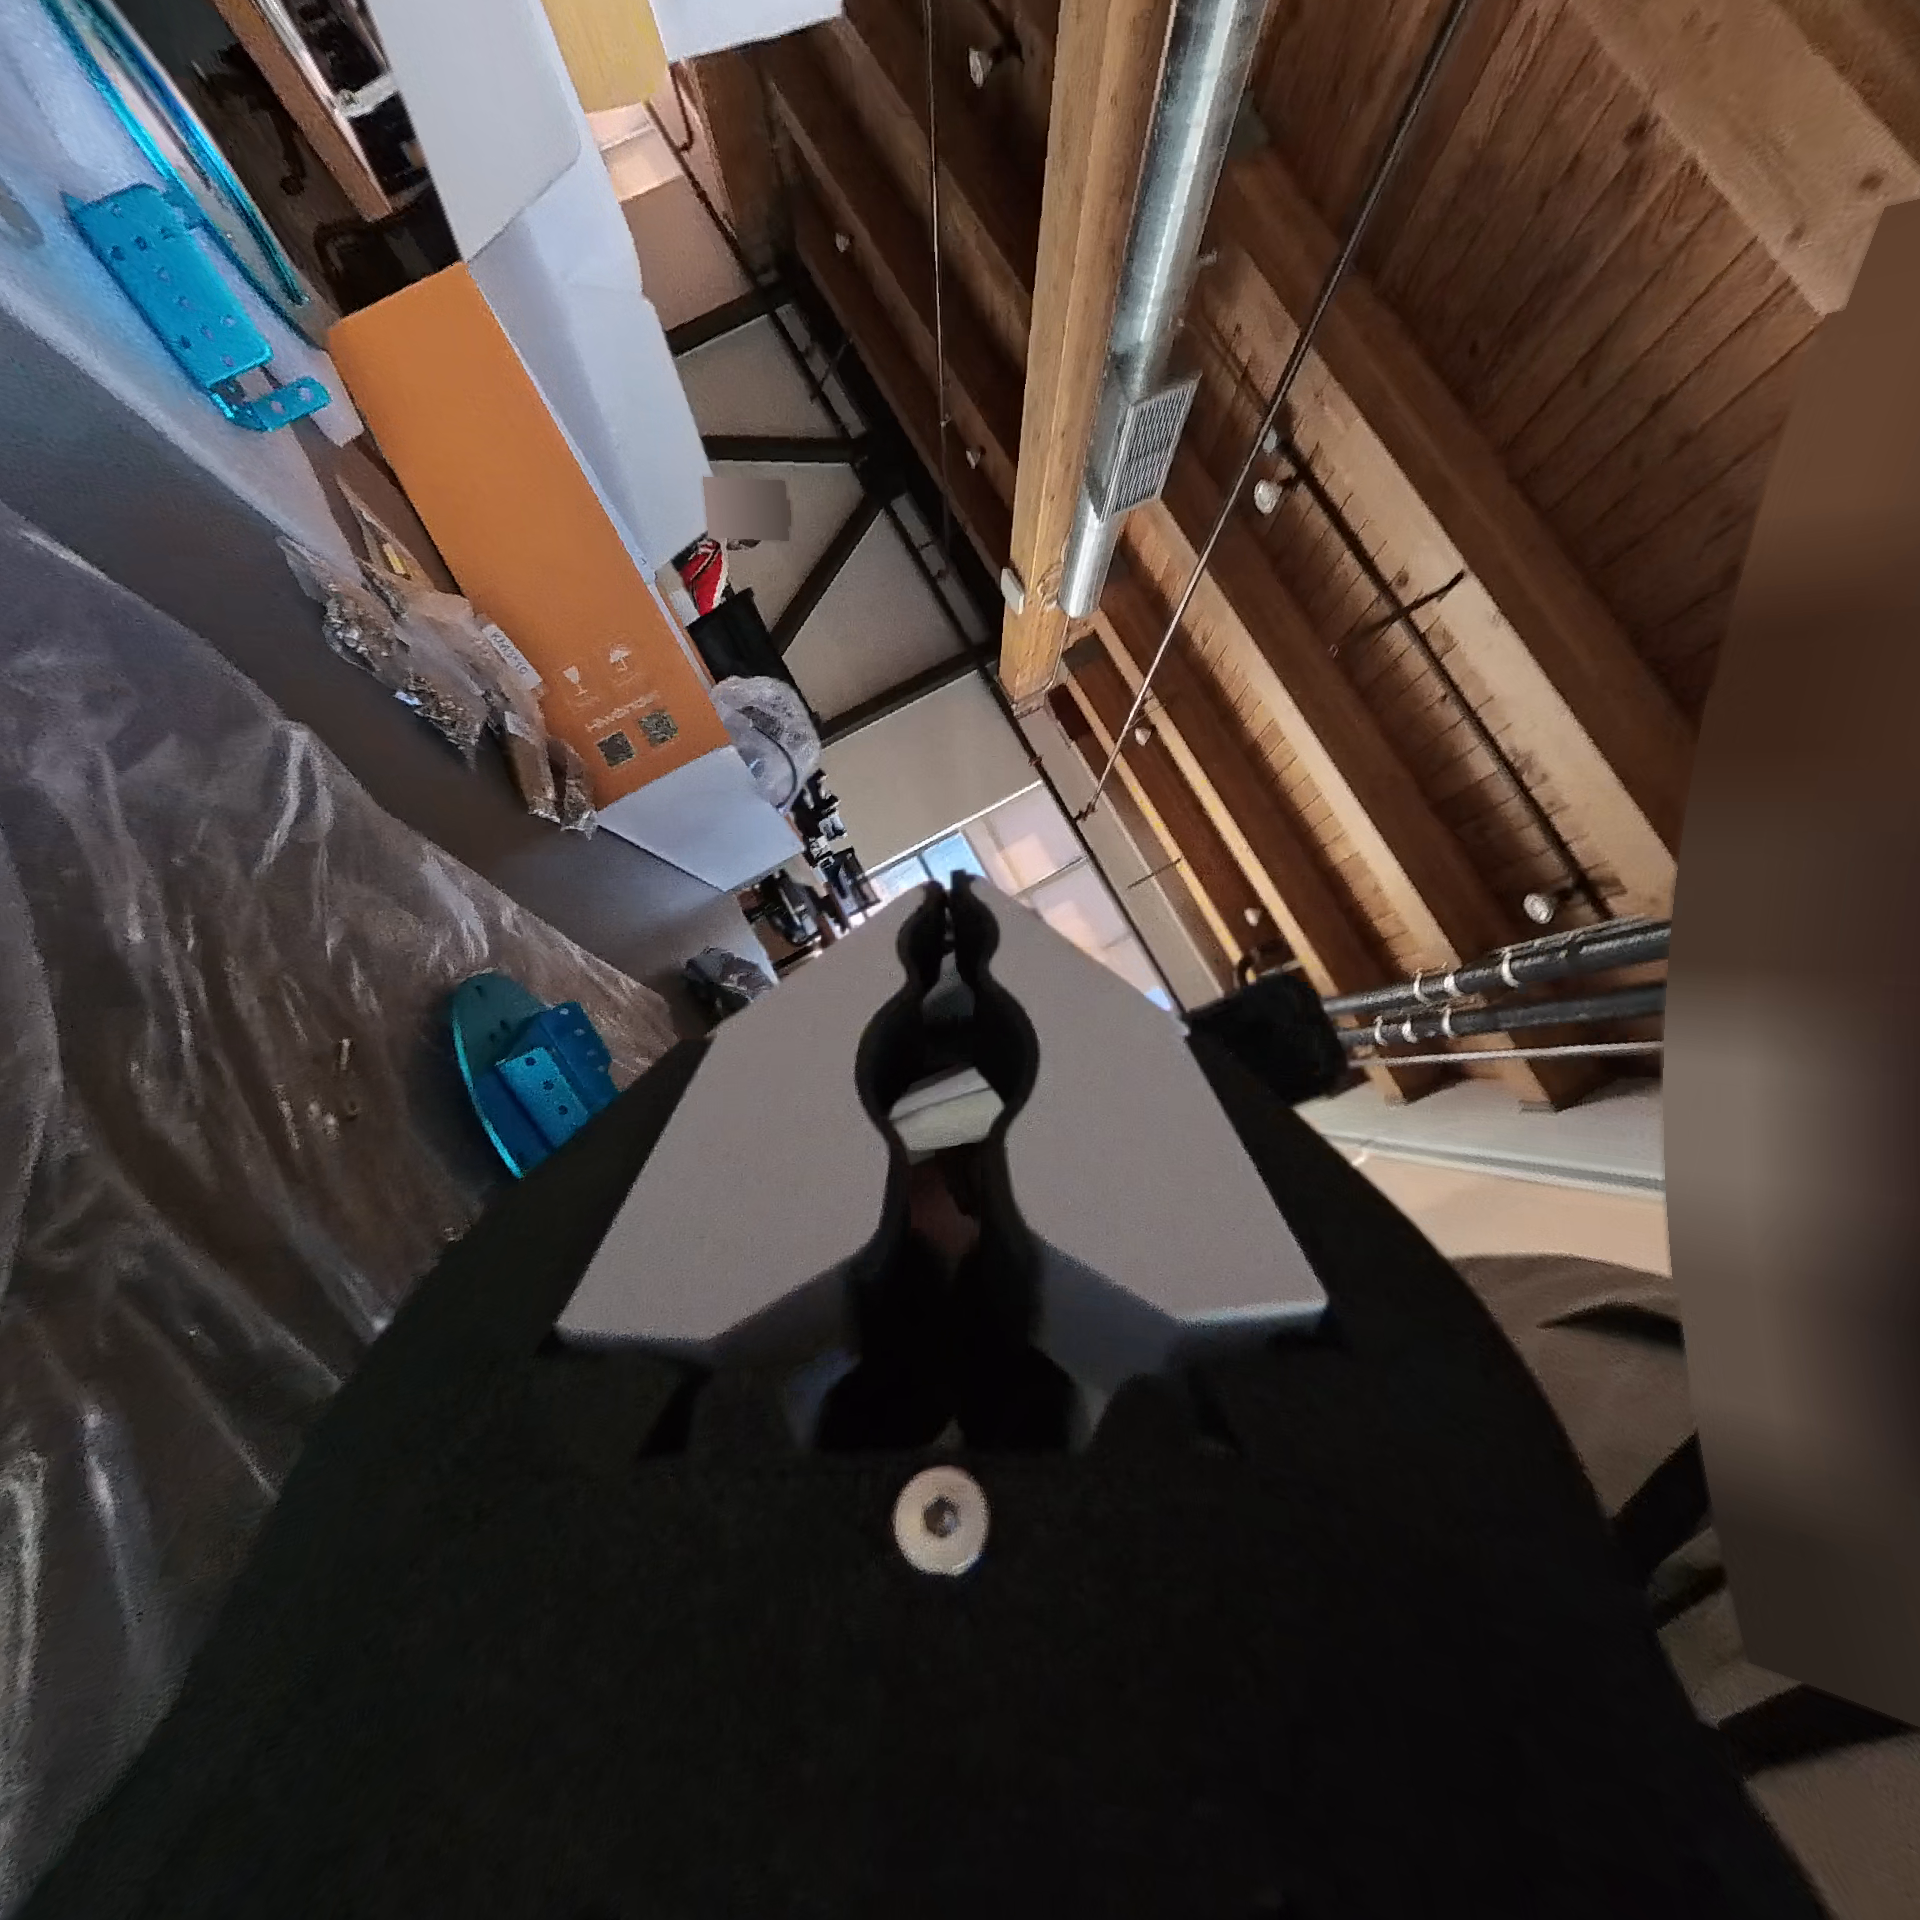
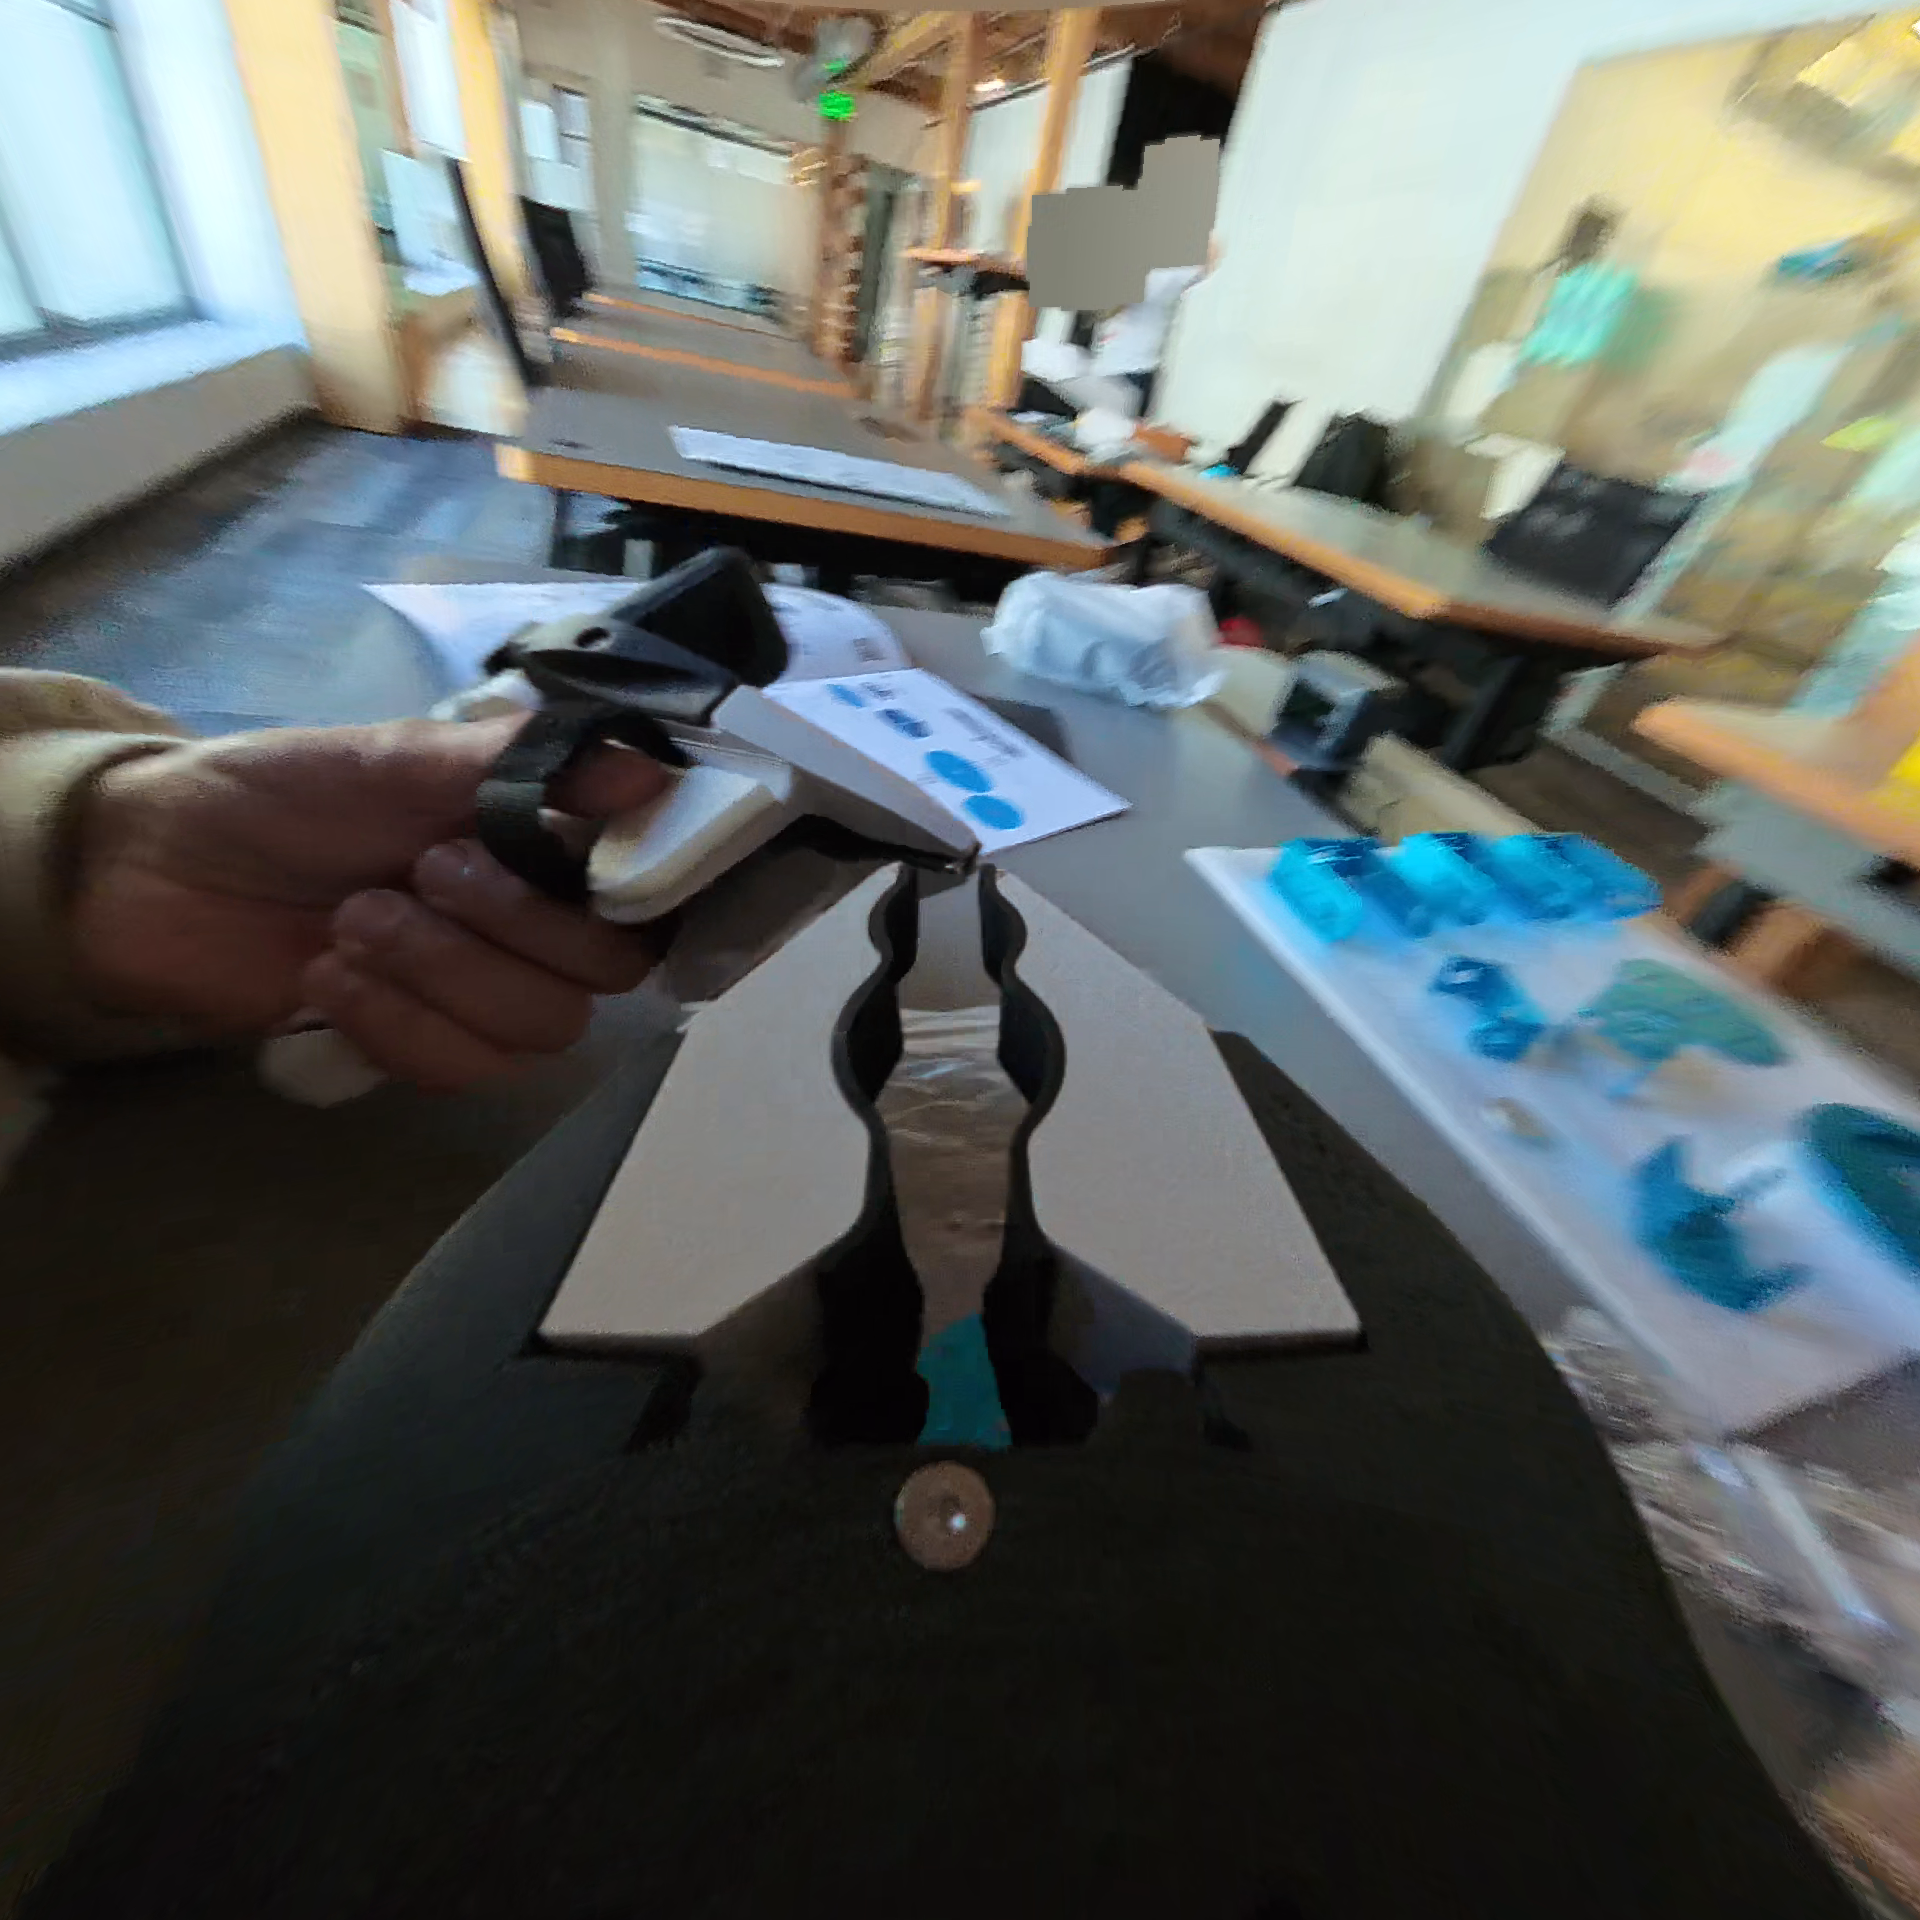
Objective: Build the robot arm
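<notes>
My left gripper (image 1: 954, 902) is shut with nothing between its tips. It is rolled on its side and points across the room, up off the grey table (image 1: 208, 540). In the right wrist view the left gripper (image 2: 961, 854) is held by a hand (image 2: 312, 883), and its tip sits just above and in front of my right gripper's tips. My right gripper (image 2: 945, 883) is open by a narrow gap and empty, above the grey table (image 2: 1195, 935). A teal part (image 2: 966, 1382) shows below, between the finger bases. This view is blurred.
A white foam tray (image 2: 1299, 997) with several blue metal parts (image 2: 1455, 883) lies right of the right gripper. A printed sheet (image 2: 966, 758) lies ahead. An orange and white box (image 1: 520, 540), bagged screws (image 1: 416, 644), blue brackets (image 1: 177, 291) (image 1: 540, 1070) and clear plastic sheeting (image 1: 156, 1039) lie on the table. Only a small space, under 4 cm, lies between the two pairs of fingers.
</notes>
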